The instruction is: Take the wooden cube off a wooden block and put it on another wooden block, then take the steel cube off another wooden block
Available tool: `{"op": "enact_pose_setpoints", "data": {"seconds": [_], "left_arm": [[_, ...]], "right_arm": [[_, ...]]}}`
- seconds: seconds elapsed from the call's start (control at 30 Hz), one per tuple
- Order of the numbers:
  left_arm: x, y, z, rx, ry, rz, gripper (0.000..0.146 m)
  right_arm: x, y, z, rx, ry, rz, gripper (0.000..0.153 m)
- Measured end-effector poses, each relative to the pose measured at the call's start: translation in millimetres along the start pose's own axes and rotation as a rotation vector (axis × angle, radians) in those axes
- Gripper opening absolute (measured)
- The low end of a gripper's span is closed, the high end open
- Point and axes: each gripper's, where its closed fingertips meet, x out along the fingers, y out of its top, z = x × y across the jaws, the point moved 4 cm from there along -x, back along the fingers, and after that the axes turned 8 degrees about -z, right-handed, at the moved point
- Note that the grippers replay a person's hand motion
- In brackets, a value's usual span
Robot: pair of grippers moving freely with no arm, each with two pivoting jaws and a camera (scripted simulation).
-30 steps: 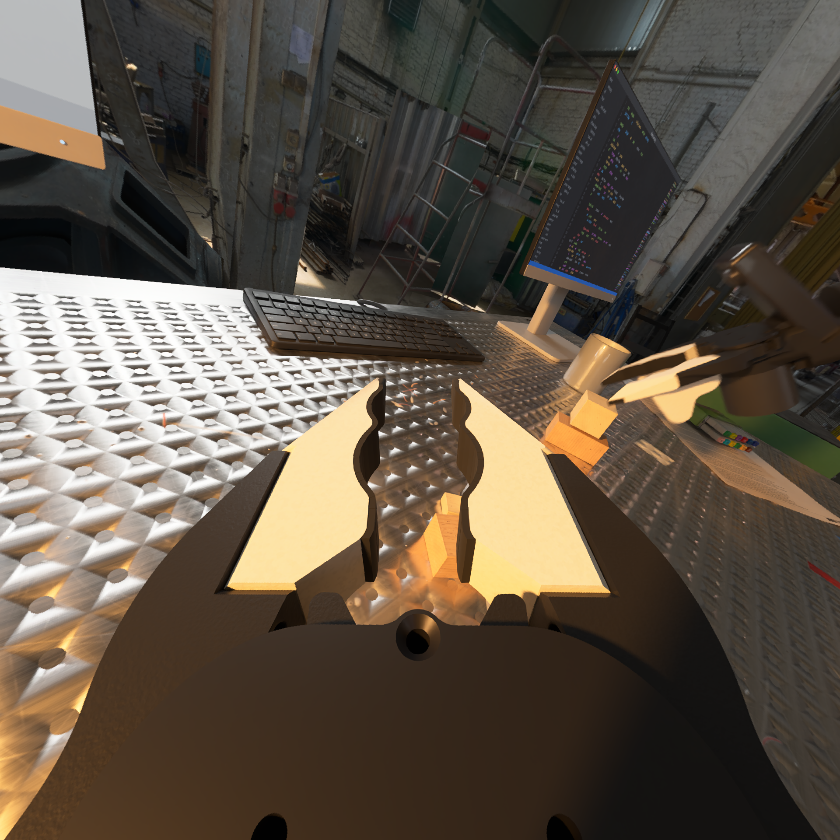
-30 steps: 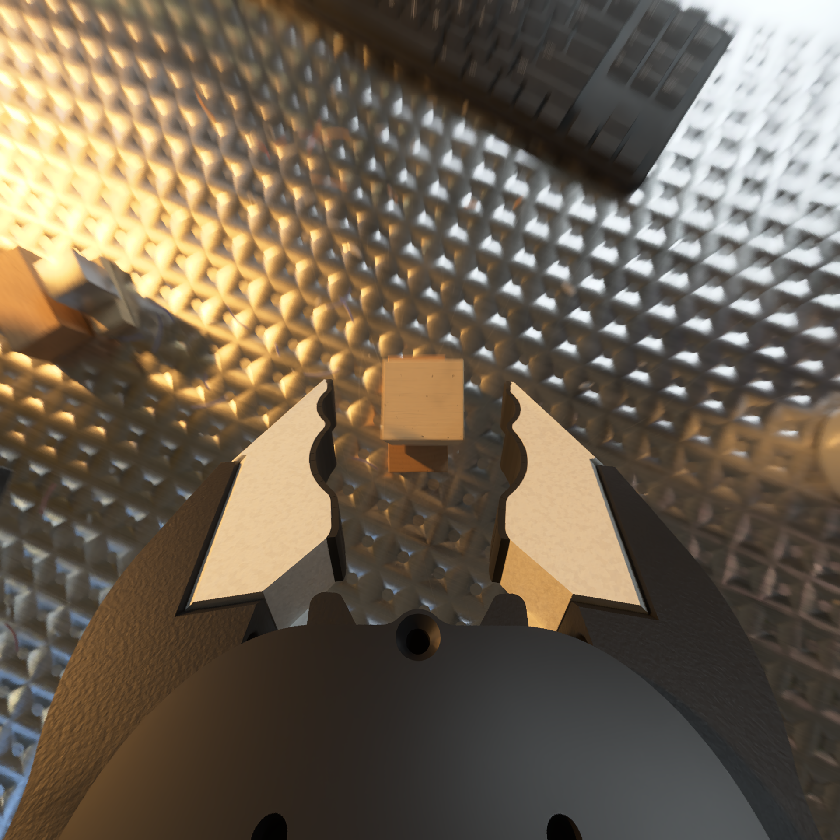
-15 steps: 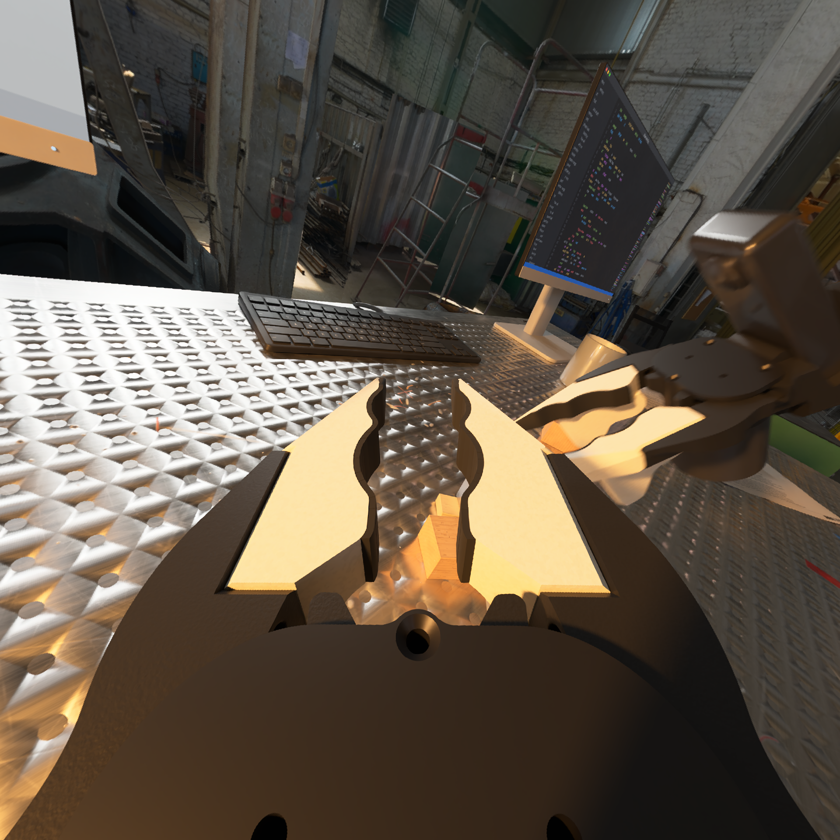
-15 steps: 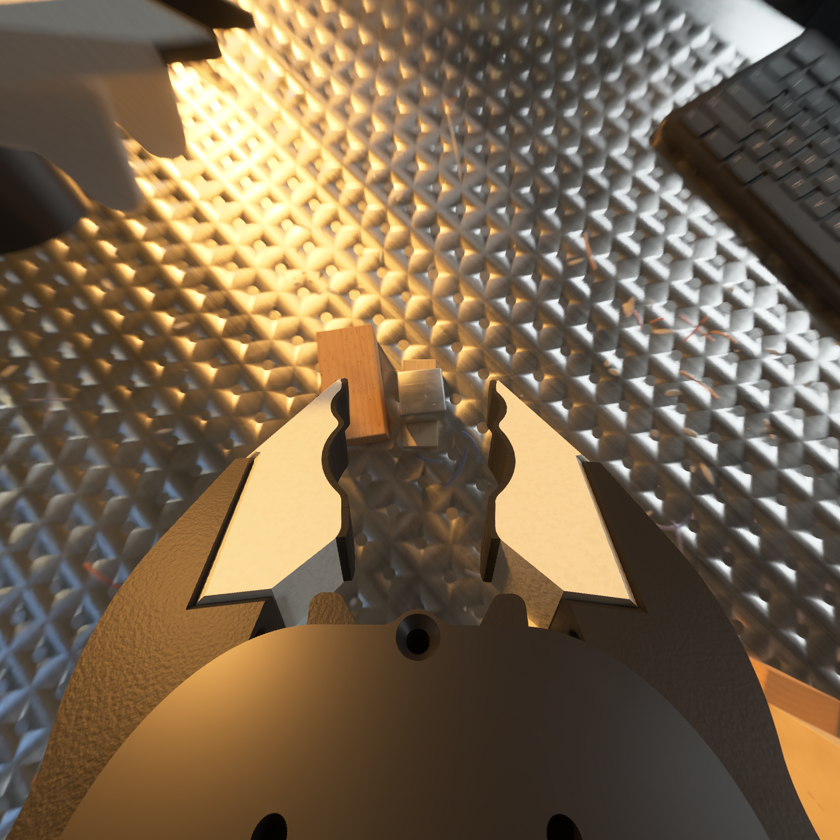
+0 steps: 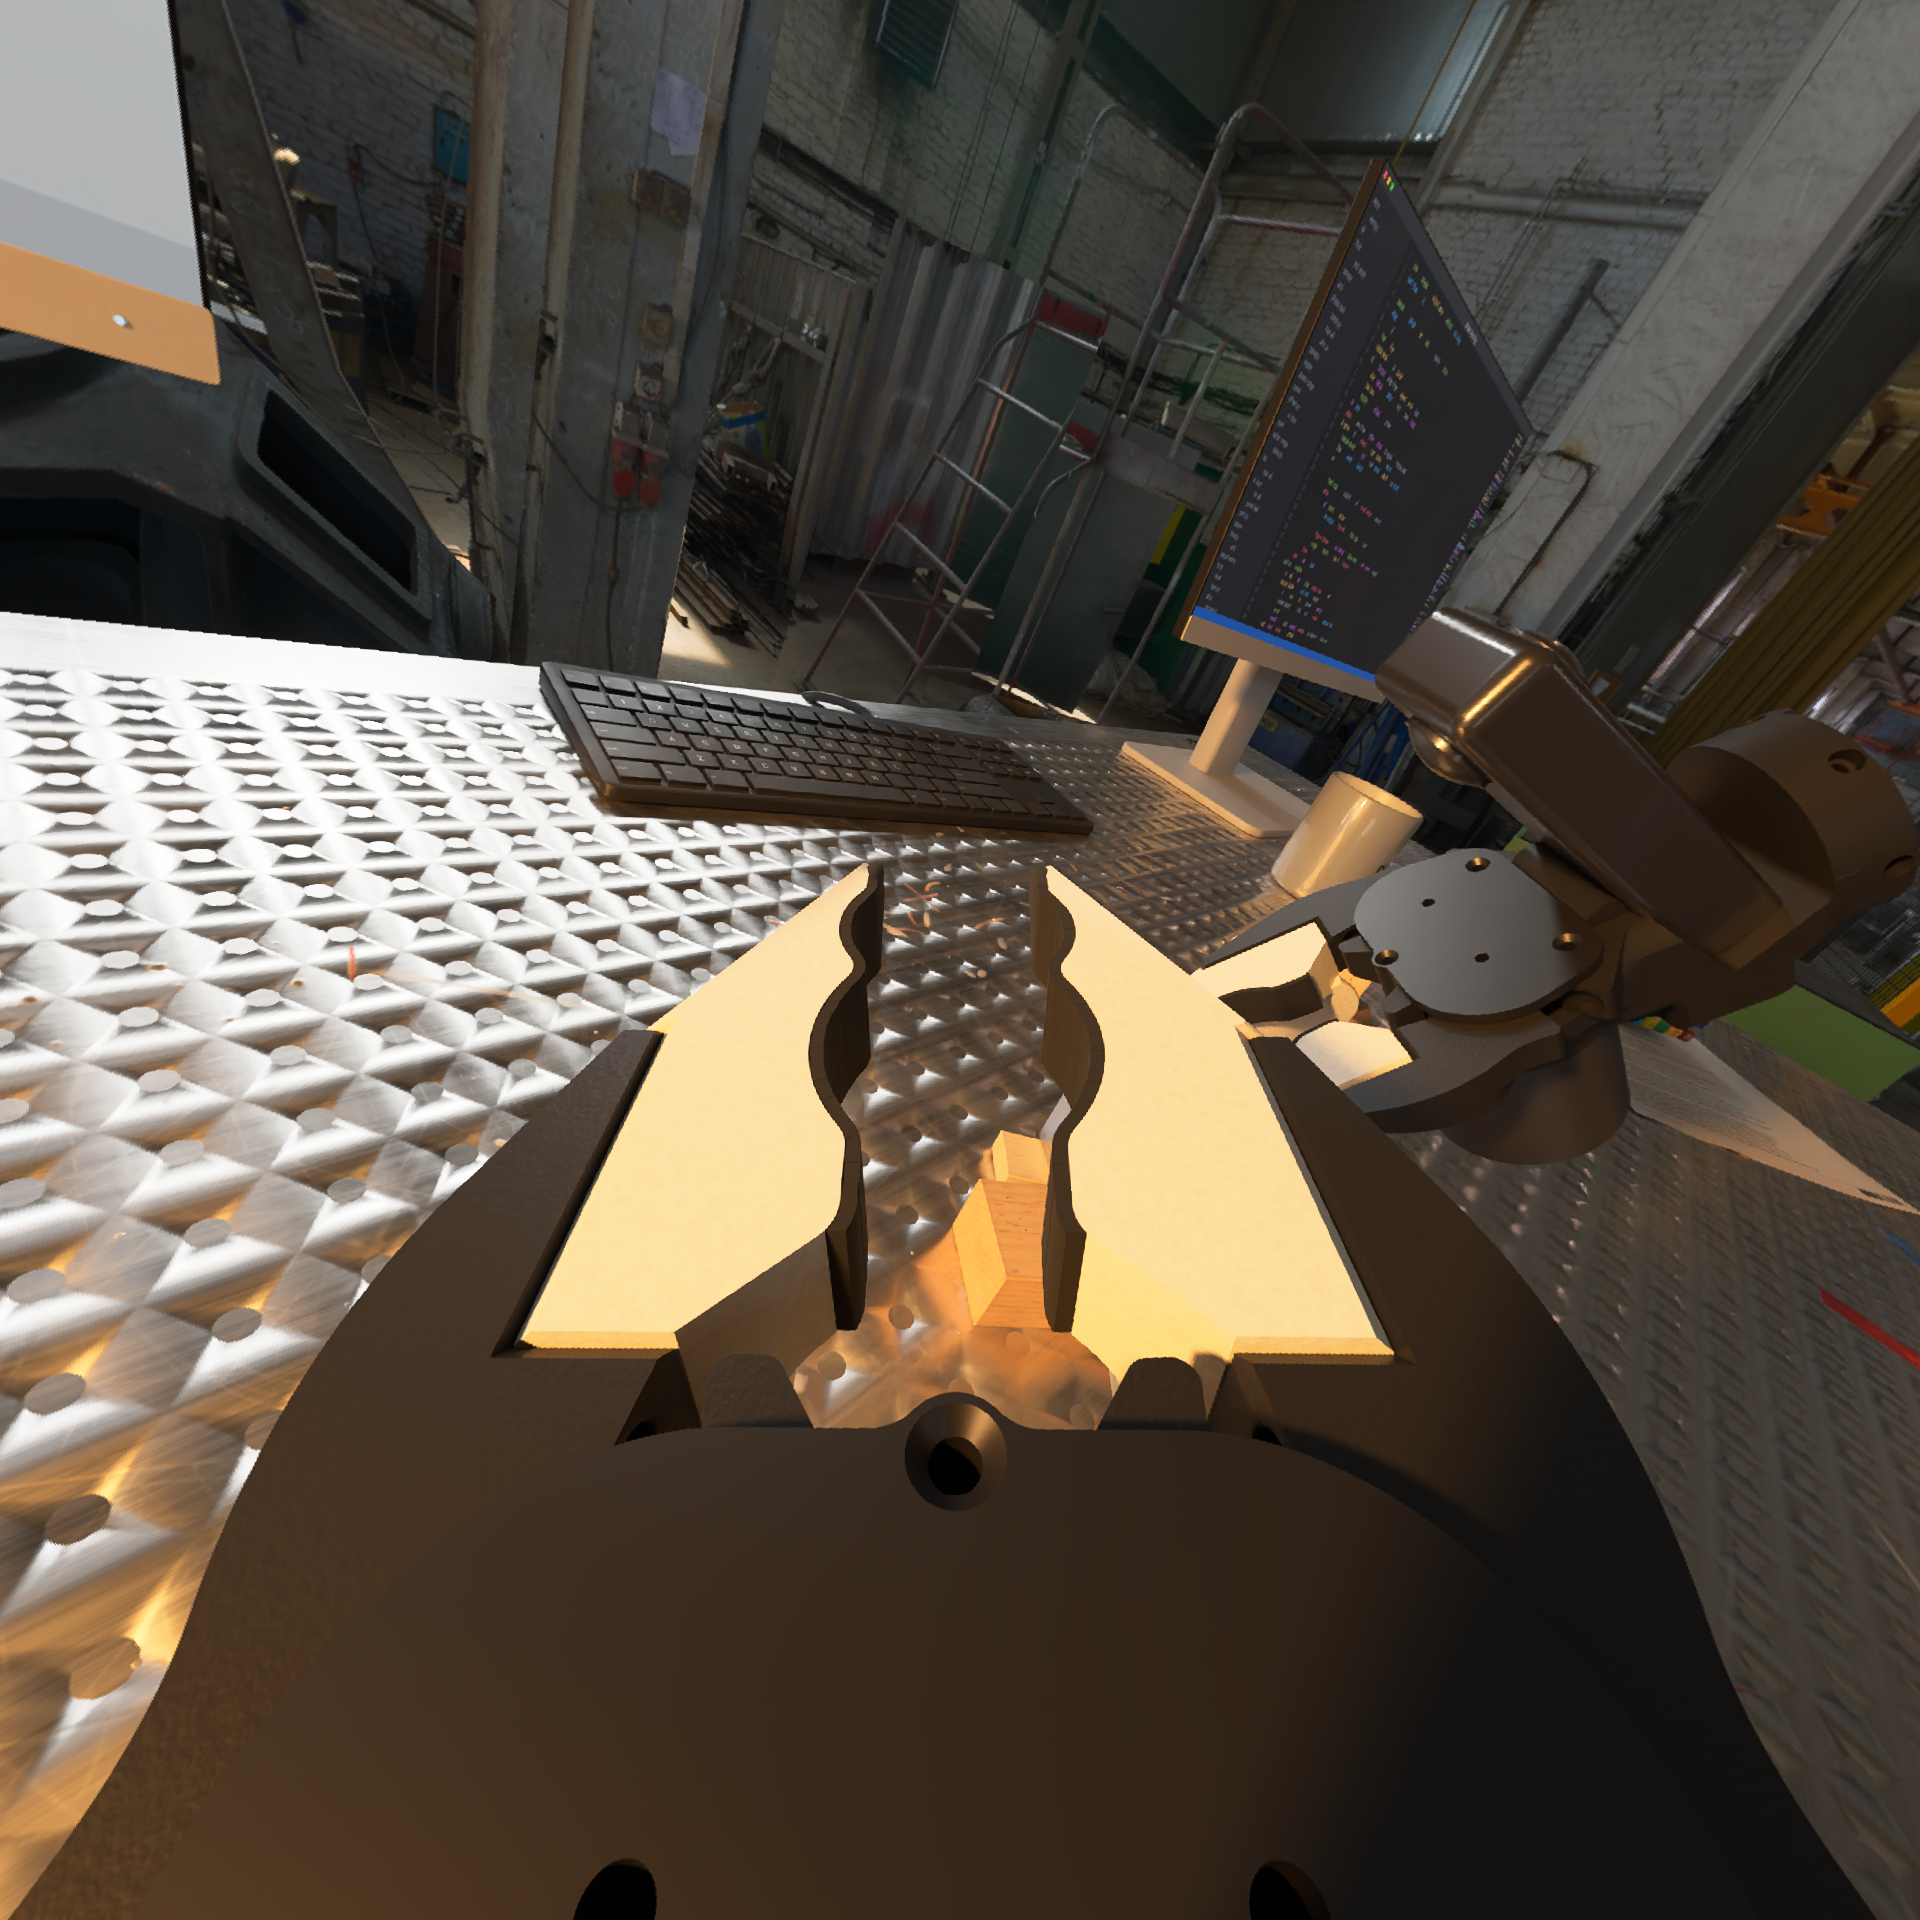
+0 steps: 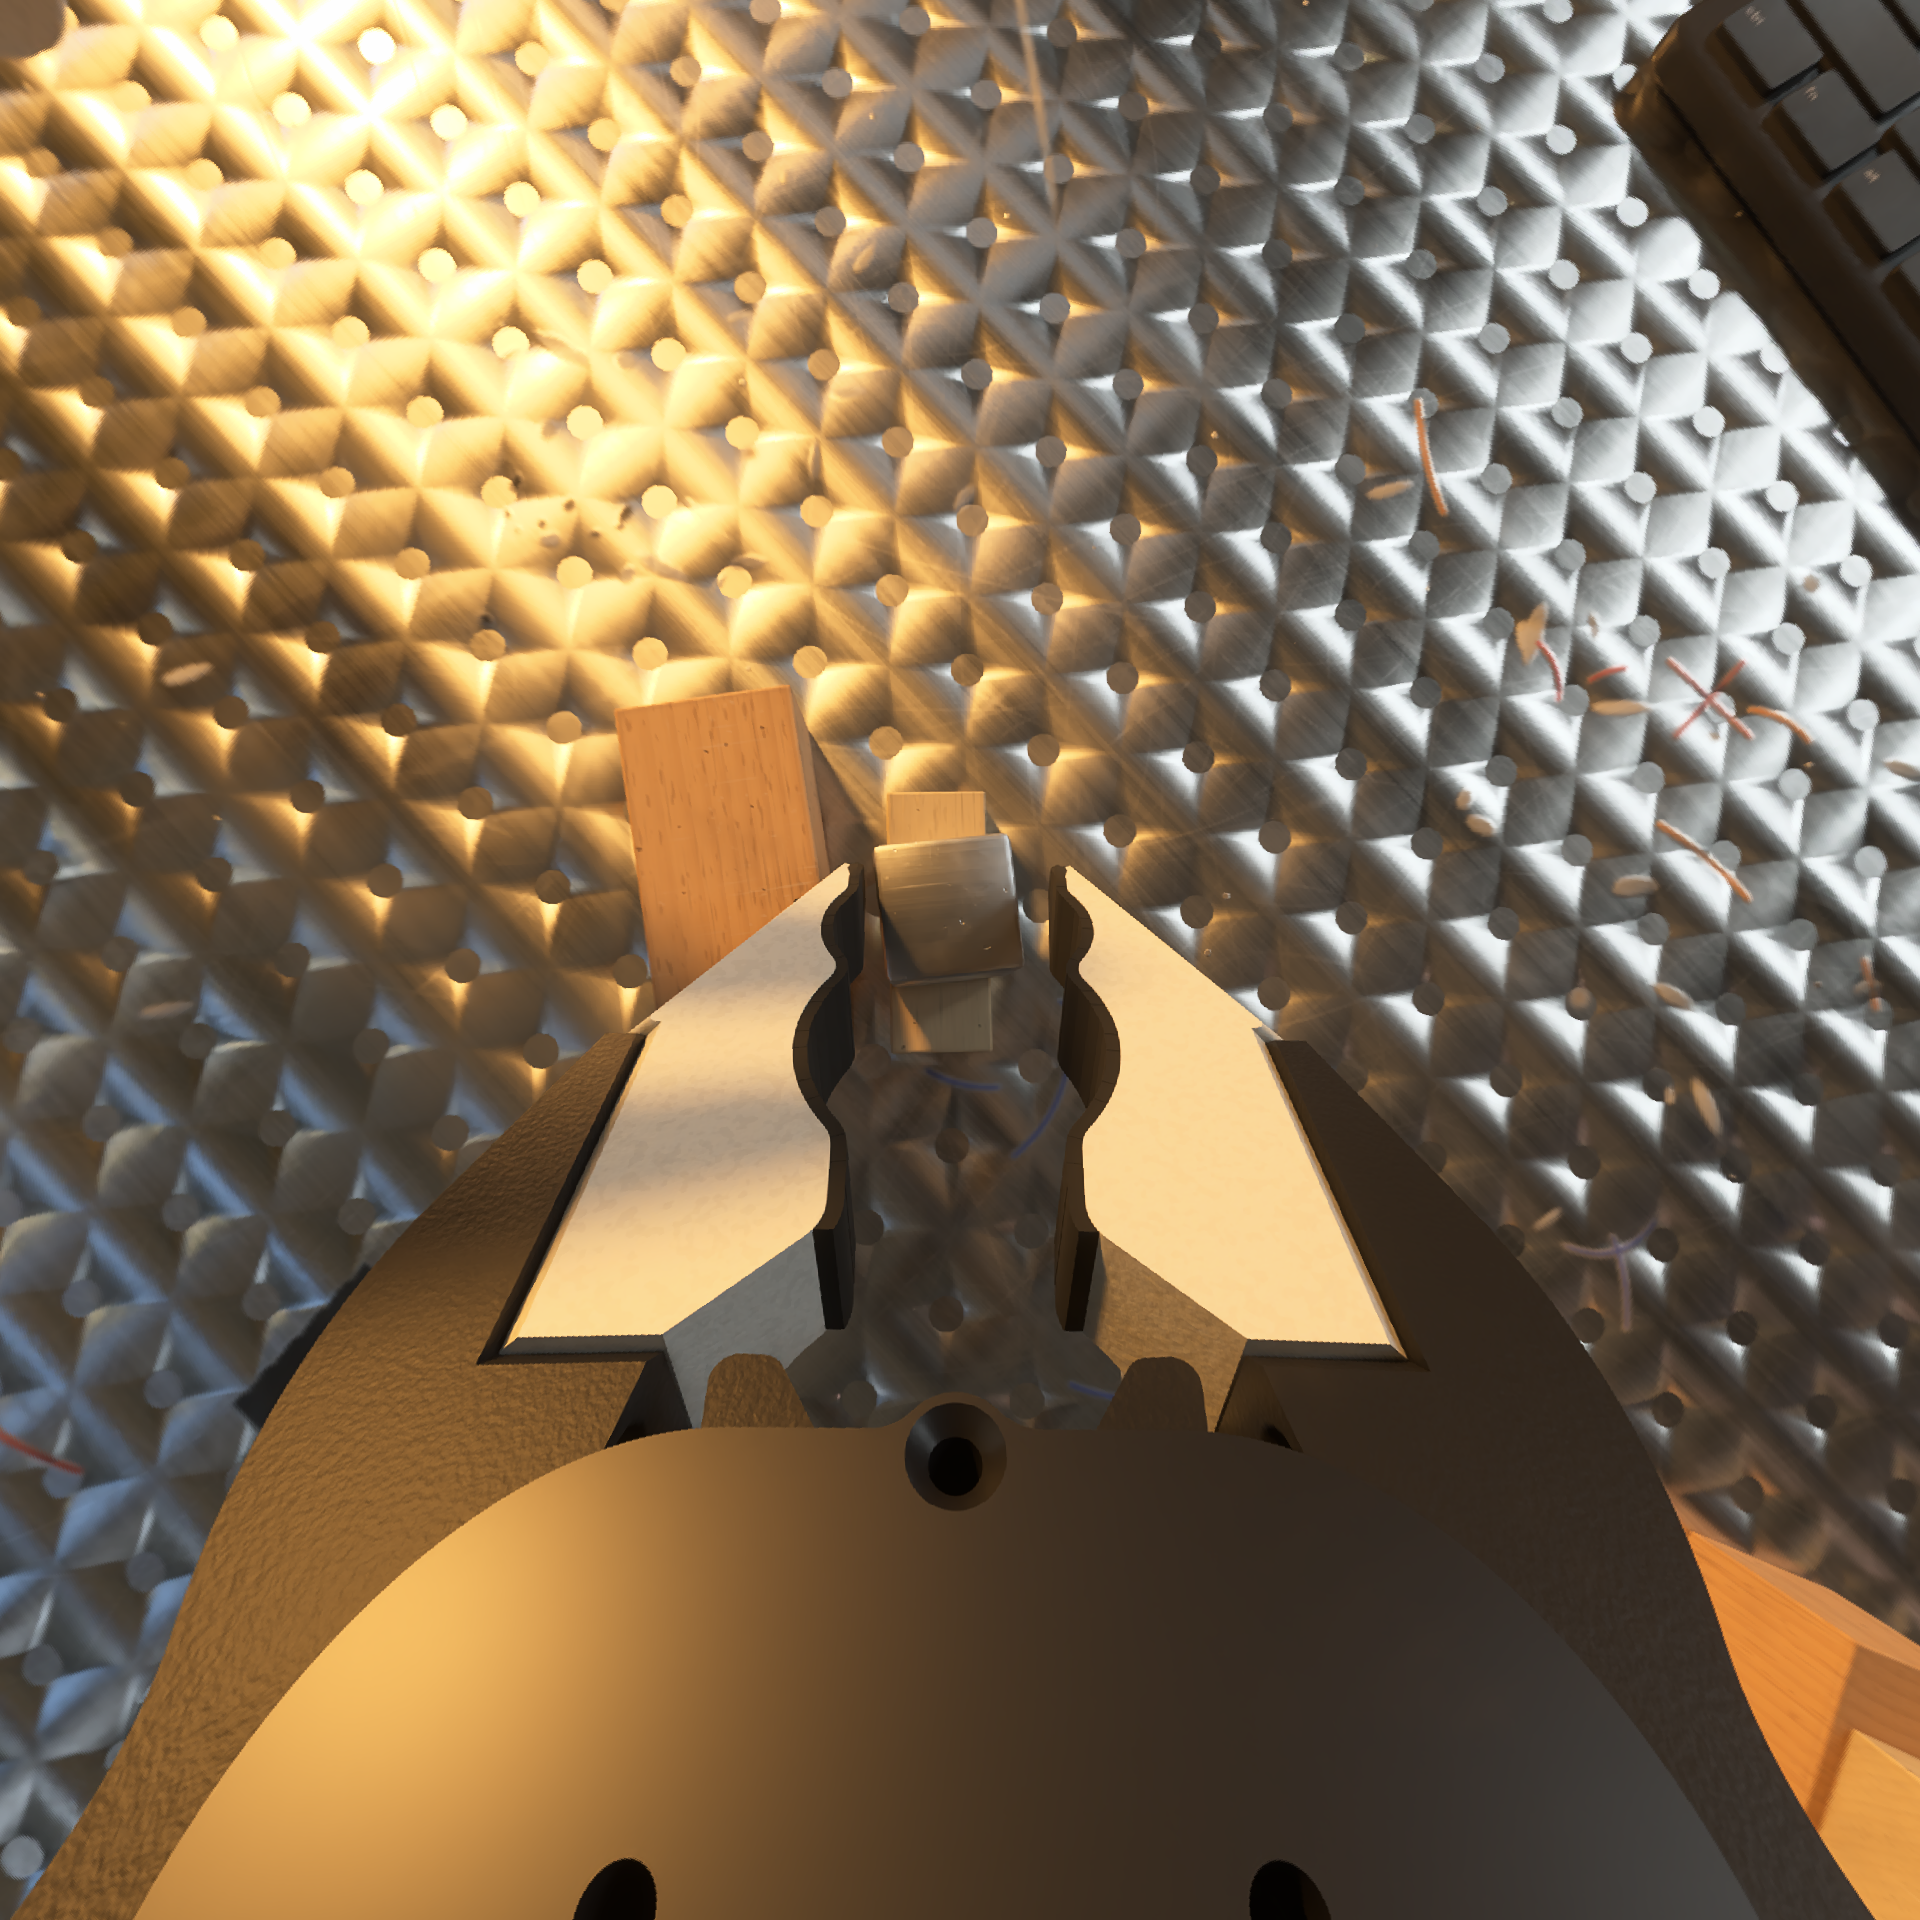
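In the right wrist view a steel cube point(image 6: 945, 909) rests on a pale wooden block point(image 6: 940, 1016). My right gripper point(image 6: 956, 878) is open, its fingertips on either side of the cube with small gaps showing. A larger orange wooden block point(image 6: 717, 821) lies just left of it. In the left wrist view my left gripper point(image 5: 958, 894) is open and empty, held above a pale wooden block point(image 5: 1003, 1247) seen low between its fingers. The right gripper point(image 5: 1283, 987) shows at the right, tilted down; the steel cube is hidden there.
The metal tabletop point(image 5: 312, 935) is patterned. A black keyboard point(image 5: 810, 748) lies at the back and also shows in the right wrist view point(image 6: 1829, 156). A monitor point(image 5: 1351, 436) and a white cup point(image 5: 1340, 842) stand at the back right. Another wooden piece point(image 6: 1829, 1714) sits at the right wrist view's lower right.
My right gripper left the wooden cube on its block, moved over to the steel cube, came down around it and narrowed its jaws. The left gripper has barely moved.
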Motion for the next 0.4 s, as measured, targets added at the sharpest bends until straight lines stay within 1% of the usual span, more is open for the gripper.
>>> {"op": "enact_pose_setpoints", "data": {"seconds": [0.07, 0.13, 0.2, 0.3, 0.4], "left_arm": [[0.0, 0.2, 1.2, 0.007, 0.002, 0.0, 0.028], [0.0, 0.3, 1.8, 0.011, 0.004, 0.0, 0.028], [-0.1, 0.4, 1.7, 0.012, 0.004, 0.0, 0.029], [-0.6, 0.4, 1.0, 0.012, 0.003, -0.002, 0.029], [-1.0, 0.5, -0.5, 0.012, 0.005, -0.002, 0.028]], "right_arm": [[1.1, -1.5, -0.8, -0.027, -0.013, -0.004, 0.035], [0.8, -1.9, -3.2, -0.049, -0.004, -0.008, 0.027], [-5.3, 1.1, -4.1, -0.062, -0.003, 0.023, 0.027], [-34.1, 10.3, 4.0, -0.045, -0.006, 0.112, 0.027], [-79.4, 12.2, 27.0, 0.005, -0.061, 0.202, 0.027]]}}
